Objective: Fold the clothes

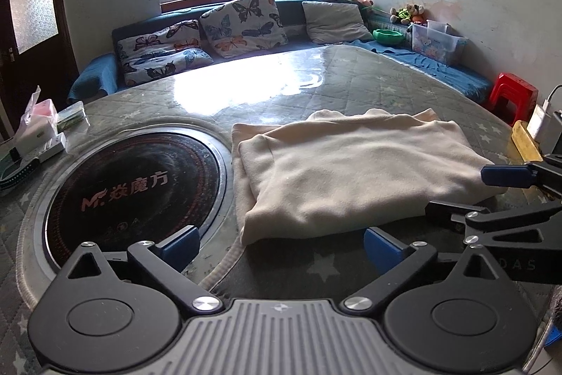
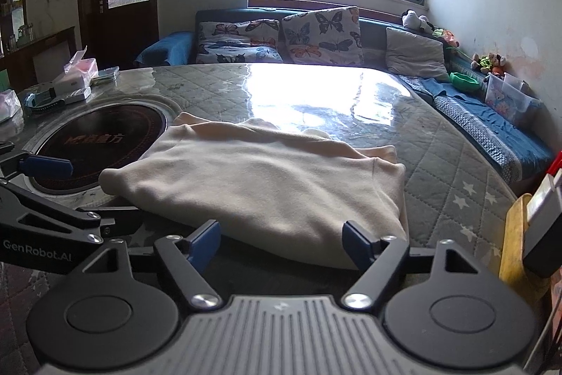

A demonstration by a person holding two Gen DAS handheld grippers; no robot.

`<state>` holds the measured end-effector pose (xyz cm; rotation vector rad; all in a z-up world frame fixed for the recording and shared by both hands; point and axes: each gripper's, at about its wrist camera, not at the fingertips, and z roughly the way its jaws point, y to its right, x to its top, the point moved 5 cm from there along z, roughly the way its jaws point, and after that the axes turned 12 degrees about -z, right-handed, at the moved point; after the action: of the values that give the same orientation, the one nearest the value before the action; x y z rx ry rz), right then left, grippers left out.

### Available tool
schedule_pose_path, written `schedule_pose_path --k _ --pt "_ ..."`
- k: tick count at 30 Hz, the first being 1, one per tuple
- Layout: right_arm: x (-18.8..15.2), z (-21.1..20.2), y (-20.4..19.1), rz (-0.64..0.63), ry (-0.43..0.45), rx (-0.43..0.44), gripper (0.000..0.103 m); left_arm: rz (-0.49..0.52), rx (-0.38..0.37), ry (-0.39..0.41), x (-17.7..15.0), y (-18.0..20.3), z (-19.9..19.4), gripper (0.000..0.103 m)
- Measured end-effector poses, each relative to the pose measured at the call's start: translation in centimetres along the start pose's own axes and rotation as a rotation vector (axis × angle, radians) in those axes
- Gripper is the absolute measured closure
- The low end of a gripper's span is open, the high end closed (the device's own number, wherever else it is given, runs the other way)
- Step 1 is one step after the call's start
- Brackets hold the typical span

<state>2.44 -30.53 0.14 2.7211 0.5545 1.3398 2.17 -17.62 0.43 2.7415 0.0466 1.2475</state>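
Note:
A cream garment (image 1: 351,171) lies folded into a thick rectangle on the quilted table (image 1: 404,86). My left gripper (image 1: 281,245) is open, its blue pads (image 1: 179,246) spread wide at the garment's near left edge, pressing nothing. My right gripper (image 2: 281,239) is also open. The garment's (image 2: 267,178) near right edge lies loose between its pads (image 2: 358,241). Each gripper shows in the other's view: the right gripper (image 1: 481,194) at the garment's right side, the left gripper (image 2: 75,194) at its left corner.
A round black induction plate (image 1: 133,188) is set into the table left of the garment. Small boxes (image 1: 38,132) crowd the far left edge. A yellow item and a charger (image 1: 537,125) sit at the right edge. Beyond are a sofa with butterfly cushions (image 1: 242,20) and a red stool (image 1: 513,94).

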Motion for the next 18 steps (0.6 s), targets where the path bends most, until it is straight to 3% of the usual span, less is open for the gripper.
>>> schedule_pose_path --k 18 --pt "-0.9 -2.3 -2.1 -0.015 0.025 -0.001 0.016 -0.013 0.036 0.038 -1.7 -1.3 -2.8 0.000"
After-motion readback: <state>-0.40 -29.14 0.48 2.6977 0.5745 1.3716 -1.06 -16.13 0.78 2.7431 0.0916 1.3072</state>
